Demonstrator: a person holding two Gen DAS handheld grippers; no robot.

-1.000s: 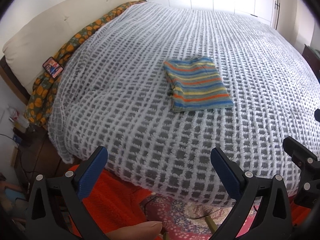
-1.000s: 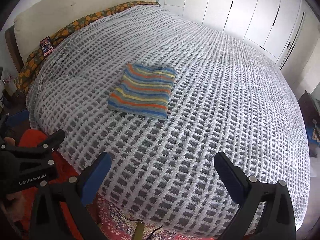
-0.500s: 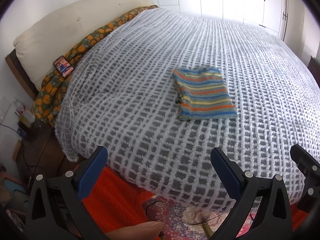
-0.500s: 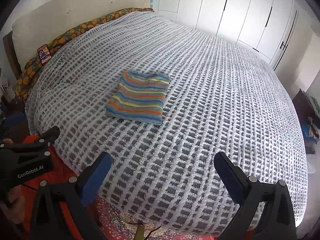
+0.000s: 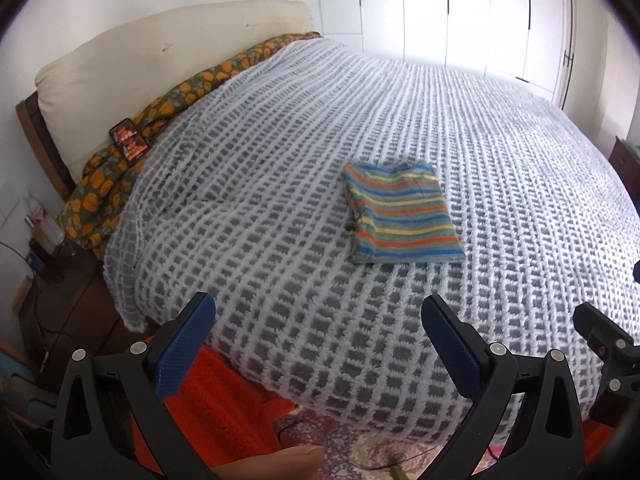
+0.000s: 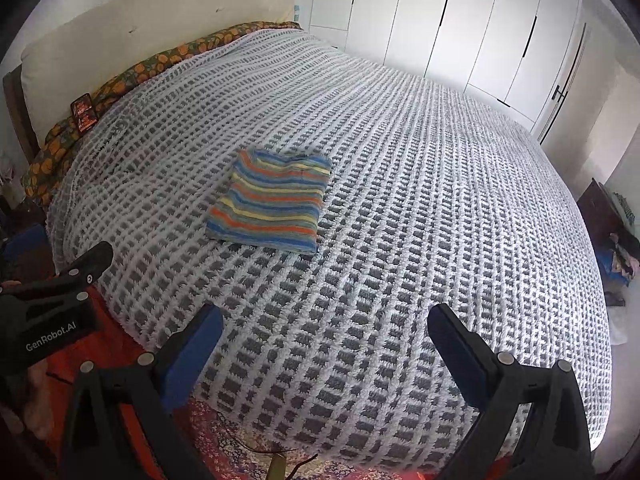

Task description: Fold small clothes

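Observation:
A small striped garment, in blue, orange, yellow and green, lies folded into a neat rectangle on the grey-and-white checked bedspread. It also shows in the right wrist view. My left gripper is open and empty, held back over the near edge of the bed, well short of the garment. My right gripper is open and empty too, over the bed's near edge. The left gripper's body shows at the left of the right wrist view.
A cream headboard and an orange-patterned sheet run along the bed's left side, with a phone lying on it. White wardrobe doors stand behind. An orange cloth and a patterned rug lie below the bed's edge.
Both grippers have pulled back and up from the bed, so the folded garment sits farther away. The garment itself has not moved. Both grippers stay open.

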